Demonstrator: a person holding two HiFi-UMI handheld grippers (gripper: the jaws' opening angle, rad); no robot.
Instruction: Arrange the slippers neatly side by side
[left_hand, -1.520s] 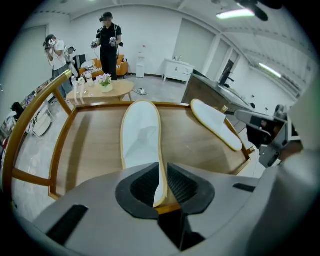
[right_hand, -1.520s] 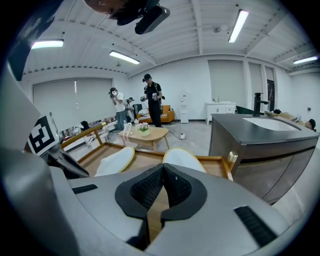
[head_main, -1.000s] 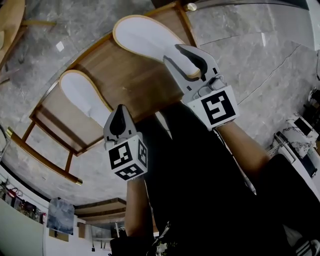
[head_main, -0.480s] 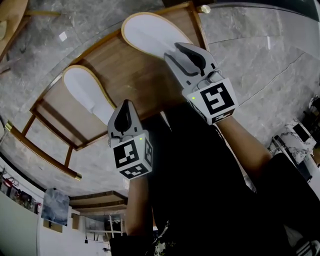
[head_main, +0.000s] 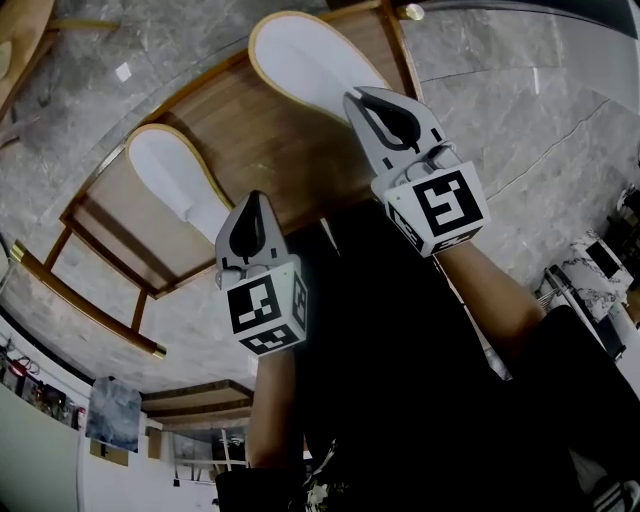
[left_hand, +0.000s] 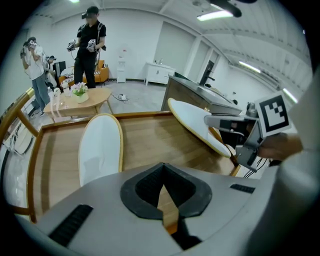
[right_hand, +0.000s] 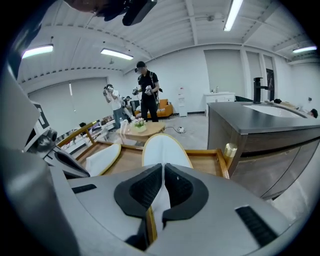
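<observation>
Two white slippers with tan edging lie on a low wooden table (head_main: 262, 150) with a raised rim. The left slipper (head_main: 175, 182) (left_hand: 100, 147) lies flat. My left gripper (head_main: 251, 203) (left_hand: 163, 189) hovers just off its heel, shut and empty, with bare wood showing past the tips. My right gripper (head_main: 373, 102) (right_hand: 163, 172) is at the heel of the right slipper (head_main: 305, 60) (right_hand: 165, 149). Its jaws are closing and the pads pinch the heel's edge. In the left gripper view this slipper (left_hand: 192, 120) tilts up off the wood.
Grey marble floor (head_main: 520, 130) surrounds the table. A grey counter (right_hand: 265, 125) stands to the right. A brass knob (right_hand: 230, 150) caps the table's far right corner. A small round table with flowers (left_hand: 80, 97) and several standing people are far behind.
The right gripper's jaws stood wide around the right slipper's heel and have now come together on it. The left gripper has hardly moved.
</observation>
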